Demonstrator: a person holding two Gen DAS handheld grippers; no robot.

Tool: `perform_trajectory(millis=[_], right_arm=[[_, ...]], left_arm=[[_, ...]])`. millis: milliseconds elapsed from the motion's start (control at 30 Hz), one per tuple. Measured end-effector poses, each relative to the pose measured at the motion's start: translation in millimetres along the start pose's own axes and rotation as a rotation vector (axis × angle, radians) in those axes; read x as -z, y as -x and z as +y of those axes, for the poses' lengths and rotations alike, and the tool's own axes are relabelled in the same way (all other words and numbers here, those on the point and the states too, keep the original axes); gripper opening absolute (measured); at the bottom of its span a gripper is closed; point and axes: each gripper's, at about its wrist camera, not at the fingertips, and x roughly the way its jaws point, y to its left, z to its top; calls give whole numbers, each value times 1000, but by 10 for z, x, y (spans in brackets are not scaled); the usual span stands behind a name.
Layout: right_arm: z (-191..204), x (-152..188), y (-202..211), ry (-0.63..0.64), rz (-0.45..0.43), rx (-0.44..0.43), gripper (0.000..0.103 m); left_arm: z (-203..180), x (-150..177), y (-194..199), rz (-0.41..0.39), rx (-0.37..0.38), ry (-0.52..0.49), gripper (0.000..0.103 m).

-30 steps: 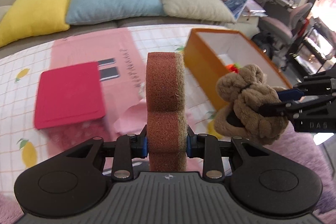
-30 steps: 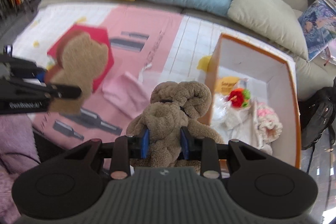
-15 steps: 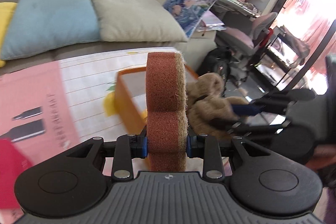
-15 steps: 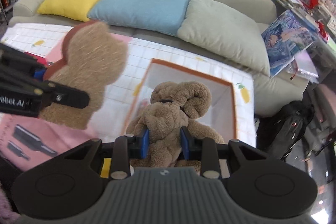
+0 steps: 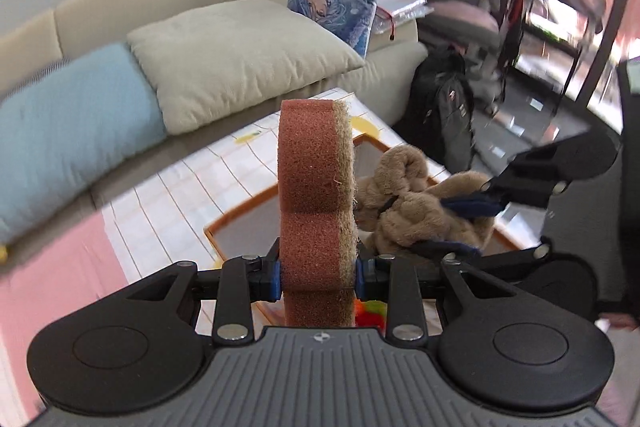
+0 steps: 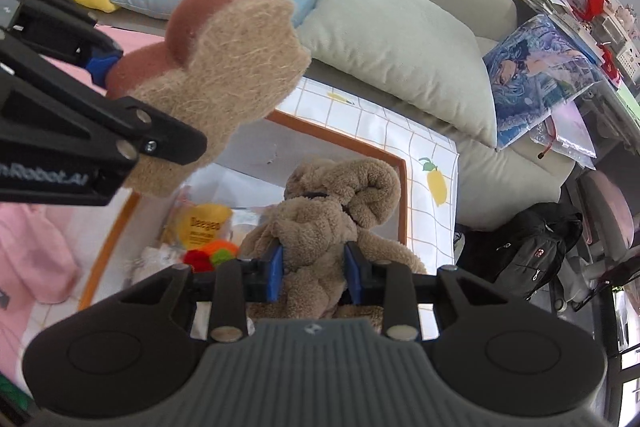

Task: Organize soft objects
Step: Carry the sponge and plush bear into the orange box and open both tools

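The left claw [image 5: 317, 277] is gripping a brown sponge [image 5: 316, 203] upright, partly blocking the orange-rimmed box [image 6: 340, 141] beyond. The right claw [image 6: 314, 273] is squeezing a tan plush toy [image 6: 332, 211] above that box, which is holding a yellow packet [image 6: 202, 225] and what looks like a red-and-green toy [image 6: 210, 255].

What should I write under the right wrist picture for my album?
Right gripper holds a brown teddy above the orange box; left gripper brings a bear-shaped sponge.

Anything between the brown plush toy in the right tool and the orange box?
Nothing visible blocks it. The brown plush toy hangs above the orange-rimmed box, whose opening shows below it. The bear-shaped brown sponge in the left tool is off to the left, higher up.
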Motion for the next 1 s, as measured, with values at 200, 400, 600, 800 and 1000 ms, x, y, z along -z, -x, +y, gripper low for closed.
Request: perform_trajectory(millis=[200, 400, 600, 800, 1000], right_arm=[[14, -22, -255, 2, 35, 25, 31], [50, -8, -415, 27, 49, 45, 33], [73, -3, -383, 43, 32, 46, 44], [34, -26, -309, 25, 15, 42, 59], [81, -14, -209, 32, 3, 48, 67]], left_arm=[[-175, 76, -232, 27, -105, -190, 35], [-230, 120, -357, 60, -130, -246, 36], [-249, 118, -443, 59, -156, -287, 36], [-247, 112, -410, 34, -164, -291, 47], [-223, 103, -256, -32, -189, -269, 72]])
